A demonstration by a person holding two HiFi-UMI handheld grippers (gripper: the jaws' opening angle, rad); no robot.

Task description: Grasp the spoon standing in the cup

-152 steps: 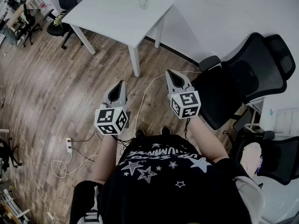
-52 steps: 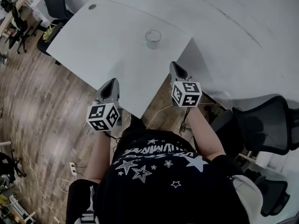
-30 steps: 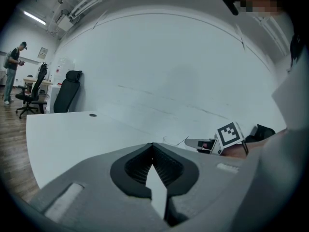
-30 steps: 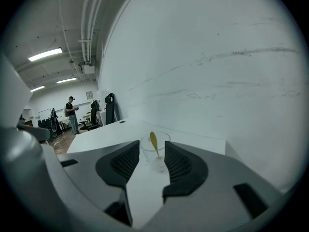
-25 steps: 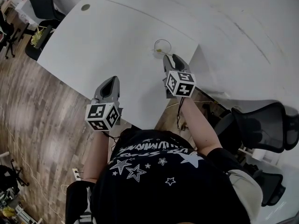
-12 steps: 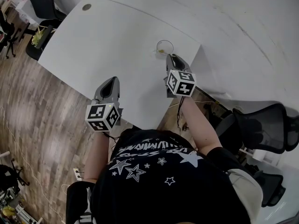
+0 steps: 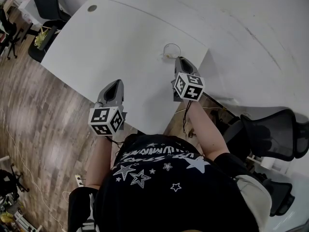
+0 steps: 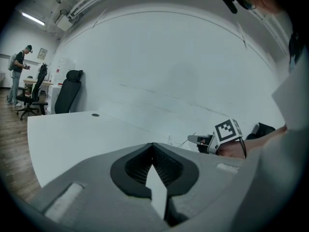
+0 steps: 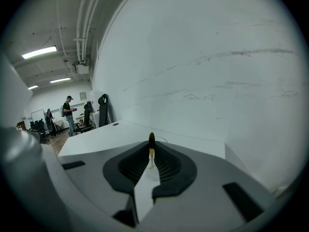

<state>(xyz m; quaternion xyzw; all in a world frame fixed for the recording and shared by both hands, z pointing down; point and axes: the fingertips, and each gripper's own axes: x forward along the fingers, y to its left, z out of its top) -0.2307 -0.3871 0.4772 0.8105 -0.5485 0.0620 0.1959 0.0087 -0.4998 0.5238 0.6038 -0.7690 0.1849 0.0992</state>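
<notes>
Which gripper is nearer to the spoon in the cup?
Right. The right gripper has just been closing its jaws on the spoon above the cup; the left gripper is far back, at the near edge of the table.

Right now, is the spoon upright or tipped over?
Upright: the spoon stands vertical in the cup, its handle pinched by the right gripper, whose jaws have just been closing.

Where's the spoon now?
In the right gripper view, the spoon stands in the glass cup between the right tool's jaws, which have just been closing on it.
</notes>
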